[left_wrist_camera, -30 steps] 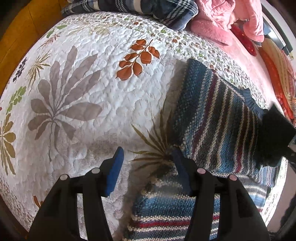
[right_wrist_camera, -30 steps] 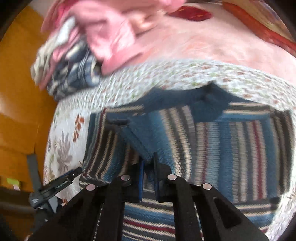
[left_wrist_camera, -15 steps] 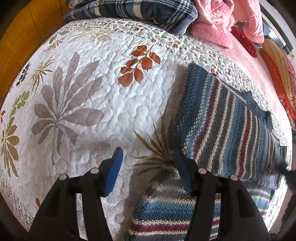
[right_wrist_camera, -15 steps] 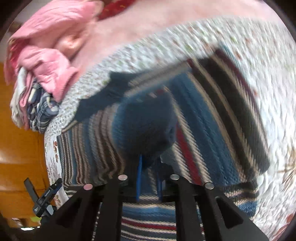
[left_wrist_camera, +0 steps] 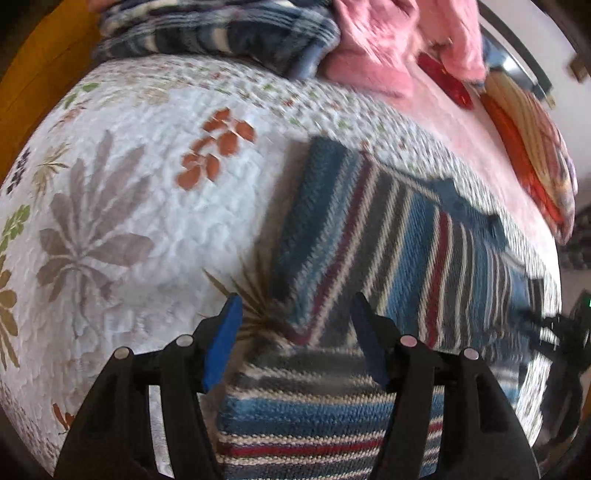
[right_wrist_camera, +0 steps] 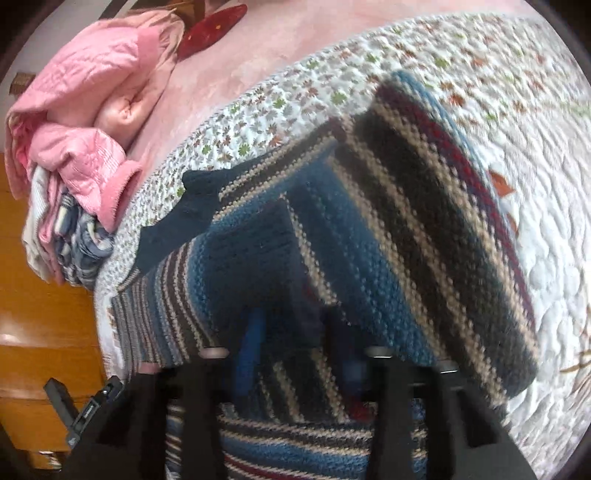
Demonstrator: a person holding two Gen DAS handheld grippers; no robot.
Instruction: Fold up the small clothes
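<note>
A blue, grey and red striped knit sweater (left_wrist_camera: 388, 240) lies flat on the quilt, its navy collar (right_wrist_camera: 184, 206) toward the pile of clothes. One sleeve (right_wrist_camera: 424, 221) is folded across the body, and its dark blue cuff (right_wrist_camera: 280, 266) rests just ahead of my right gripper (right_wrist_camera: 295, 328). That gripper is open, with its blue pads (right_wrist_camera: 251, 350) spread on either side of the cuff. My left gripper (left_wrist_camera: 294, 306) hovers open over the sweater's near left corner with nothing between its fingers. At the right edge of the left wrist view the right gripper (left_wrist_camera: 561, 332) is a dark blur.
The sweater sits on a white quilt (left_wrist_camera: 129, 184) printed with leaves. At the far end is a pile of pink jacket (right_wrist_camera: 81, 122) and plaid clothes (left_wrist_camera: 221, 33), with a red pillow (right_wrist_camera: 214, 26). Orange wood (right_wrist_camera: 37, 314) borders the bed.
My right gripper, shut on the sleeve cuff earlier, has carried it across the sweater's body and opened. The left gripper stayed open and shifted slightly toward the sweater.
</note>
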